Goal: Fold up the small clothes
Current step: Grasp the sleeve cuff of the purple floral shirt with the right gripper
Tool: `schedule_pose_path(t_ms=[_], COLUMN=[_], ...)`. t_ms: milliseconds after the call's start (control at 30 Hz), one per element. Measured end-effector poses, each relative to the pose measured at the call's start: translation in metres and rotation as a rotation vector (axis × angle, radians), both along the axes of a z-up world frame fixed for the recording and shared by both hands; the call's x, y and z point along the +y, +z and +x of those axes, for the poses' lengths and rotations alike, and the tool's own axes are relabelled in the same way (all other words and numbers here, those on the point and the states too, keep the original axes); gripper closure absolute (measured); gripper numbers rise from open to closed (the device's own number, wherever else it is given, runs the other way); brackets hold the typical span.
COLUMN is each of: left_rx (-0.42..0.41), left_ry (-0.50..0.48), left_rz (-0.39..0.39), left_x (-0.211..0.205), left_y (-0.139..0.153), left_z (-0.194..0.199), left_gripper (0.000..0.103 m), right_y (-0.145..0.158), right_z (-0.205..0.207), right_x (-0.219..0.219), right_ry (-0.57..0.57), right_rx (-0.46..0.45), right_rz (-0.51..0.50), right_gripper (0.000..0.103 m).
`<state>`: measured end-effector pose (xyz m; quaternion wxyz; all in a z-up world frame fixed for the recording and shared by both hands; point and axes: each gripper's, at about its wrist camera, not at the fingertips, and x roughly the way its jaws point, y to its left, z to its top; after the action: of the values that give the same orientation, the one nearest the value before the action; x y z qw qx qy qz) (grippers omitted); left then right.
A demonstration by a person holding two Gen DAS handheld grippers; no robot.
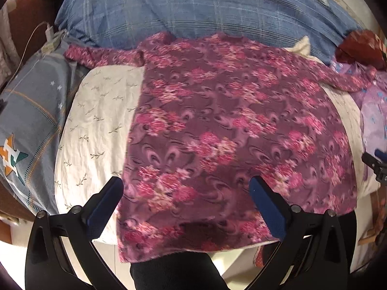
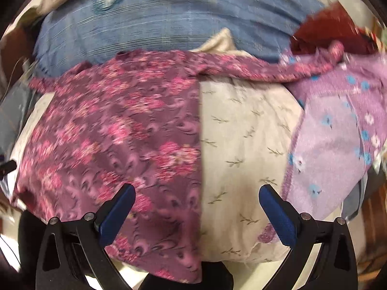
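Observation:
A purple top with pink flowers [image 1: 229, 125] lies spread flat on a cream leaf-print pillow [image 1: 96, 125], both sleeves stretched out sideways. It also shows in the right wrist view [image 2: 116, 140], left of the bare pillow [image 2: 241, 145]. My left gripper [image 1: 186, 188] is open and empty, hovering over the top's lower hem. My right gripper [image 2: 197, 193] is open and empty above the top's right edge and the pillow. Its tip shows at the right edge of the left wrist view [image 1: 375, 166].
A blue checked pillow [image 1: 205, 7] lies behind. A grey-blue cloth with a star logo [image 1: 29, 125] is at left. A lilac garment with blue flowers [image 2: 338, 133] and a dark red cloth [image 2: 326, 31] lie at right. A white charger [image 1: 52, 35] sits far left.

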<state>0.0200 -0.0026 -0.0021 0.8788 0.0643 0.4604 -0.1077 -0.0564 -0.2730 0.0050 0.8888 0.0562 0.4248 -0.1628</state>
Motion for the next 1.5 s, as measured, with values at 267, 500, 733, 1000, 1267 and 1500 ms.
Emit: schedule_pose_path(t_ms=[267,500,733,1000,1267,1500], left_rx=[0.021,0.058,0.160,0.145,0.134,0.093], left_ry=[0.184,0.280,0.271,0.188,0.208,0.258], left_rz=[0.057,0.019,-0.084,-0.067,-0.133,-0.120], left_x=[0.060,0.071,0.033,0.014,0.050,0.096], left_y=[0.001,0.003,-0.016,-0.015,-0.004,0.002], left_z=[0.063,0.132,0.172,0.159,0.139,0.123], left_gripper=[0.000,0.000,0.000,0.000,0.000,0.000], right_y=[0.027,0.101,0.095,0.109,0.119,0.046], right_z=[0.009,0.045,0.103,0.143,0.258,0.347], right_x=[-0.100,-0.240,-0.335,-0.278,-0.043,0.169], right_ry=[-0.182,-0.425,-0.579,-0.385,0.186,0.486], right_rx=[-0.051,-0.179,-0.197,-0.294,-0.338,-0.152], right_rz=[0.052,-0.036,0.058,0.059,0.310,0.524], right_gripper=[0.001,0.001,0.014,0.093,0.093,0.086])
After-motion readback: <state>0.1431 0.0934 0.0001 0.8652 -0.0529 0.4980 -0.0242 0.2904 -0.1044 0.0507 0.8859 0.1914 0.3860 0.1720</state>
